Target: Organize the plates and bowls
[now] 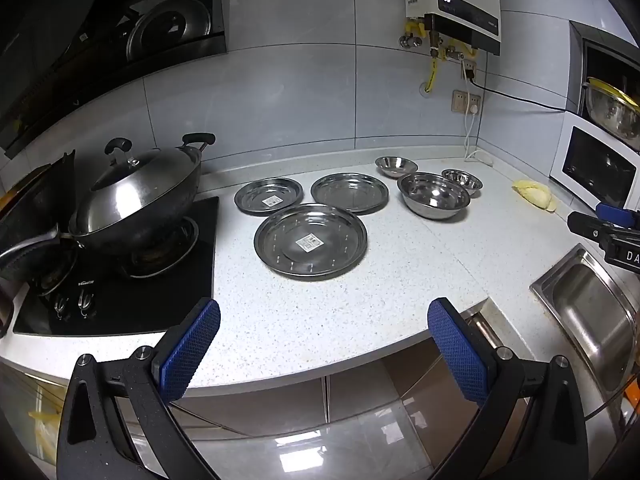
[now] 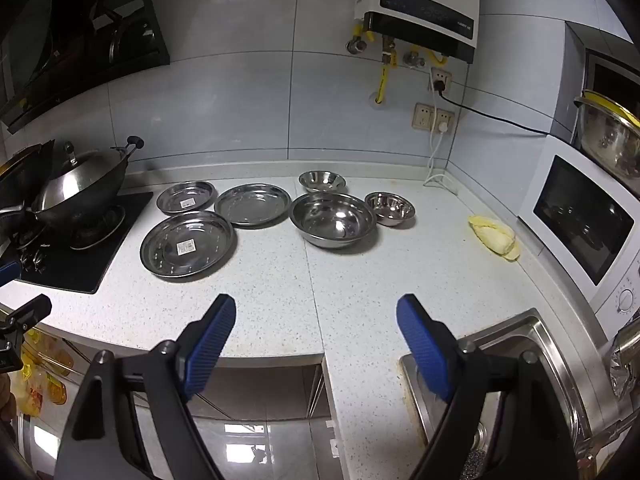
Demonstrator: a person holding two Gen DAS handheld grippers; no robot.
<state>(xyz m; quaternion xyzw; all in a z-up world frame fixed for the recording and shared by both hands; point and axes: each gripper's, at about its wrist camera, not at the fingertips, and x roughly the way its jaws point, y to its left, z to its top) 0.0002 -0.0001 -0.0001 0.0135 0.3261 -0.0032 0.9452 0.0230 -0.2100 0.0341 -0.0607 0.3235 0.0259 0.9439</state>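
Three steel plates lie flat on the speckled counter: a large plate (image 1: 311, 241) (image 2: 187, 249) nearest me, a smaller plate (image 1: 269, 196) (image 2: 186, 197) behind it to the left, and a middle plate (image 1: 349, 192) (image 2: 252, 204) behind it to the right. To their right stand three steel bowls: a big bowl (image 1: 433, 195) (image 2: 333, 219), a far bowl (image 1: 396, 166) (image 2: 322, 181), and a small bowl (image 1: 462, 181) (image 2: 389, 208). My left gripper (image 1: 324, 316) hovers open over the counter's front edge, well short of the large plate. My right gripper (image 2: 316, 312) is open too, nothing between its fingers.
A lidded wok (image 1: 138, 200) (image 2: 78, 190) sits on the black gas hob (image 1: 116, 280) at the left. A steel sink (image 1: 592, 308) (image 2: 516, 360) lies at the right, a white microwave (image 2: 580, 216) behind it. A yellow cloth (image 2: 494, 236) lies near the microwave. A water heater (image 1: 456, 4) hangs on the wall.
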